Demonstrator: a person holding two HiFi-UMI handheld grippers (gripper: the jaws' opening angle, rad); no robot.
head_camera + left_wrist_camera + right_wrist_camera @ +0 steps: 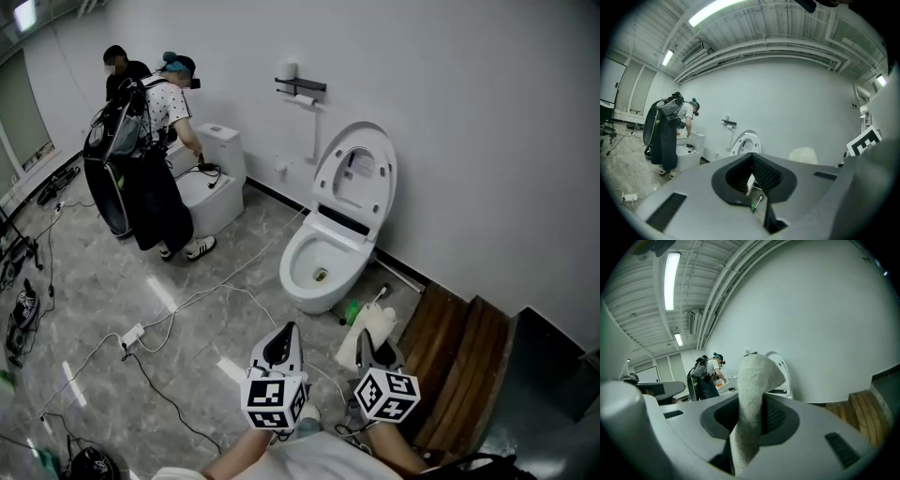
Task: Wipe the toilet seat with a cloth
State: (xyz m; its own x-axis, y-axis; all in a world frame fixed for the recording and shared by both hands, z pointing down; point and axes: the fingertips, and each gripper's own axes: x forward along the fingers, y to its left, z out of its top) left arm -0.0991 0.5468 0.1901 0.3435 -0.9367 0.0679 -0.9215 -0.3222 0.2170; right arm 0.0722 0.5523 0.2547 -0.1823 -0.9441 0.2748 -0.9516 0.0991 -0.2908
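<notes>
My left tool point(278, 345) is shut tight with nothing in it, held above the grey marble floor point(187, 319). Beyond it the white toilet point(323, 267) stands against the wall with its seat point(356, 134) tipped up, well apart from both tools. My right tool point(373, 349) is clamped on the cloth point(751, 394), an off-white, nubbly terry piece. It is folded into a thick strip that rises between the jaws and flops over at its top.
</notes>
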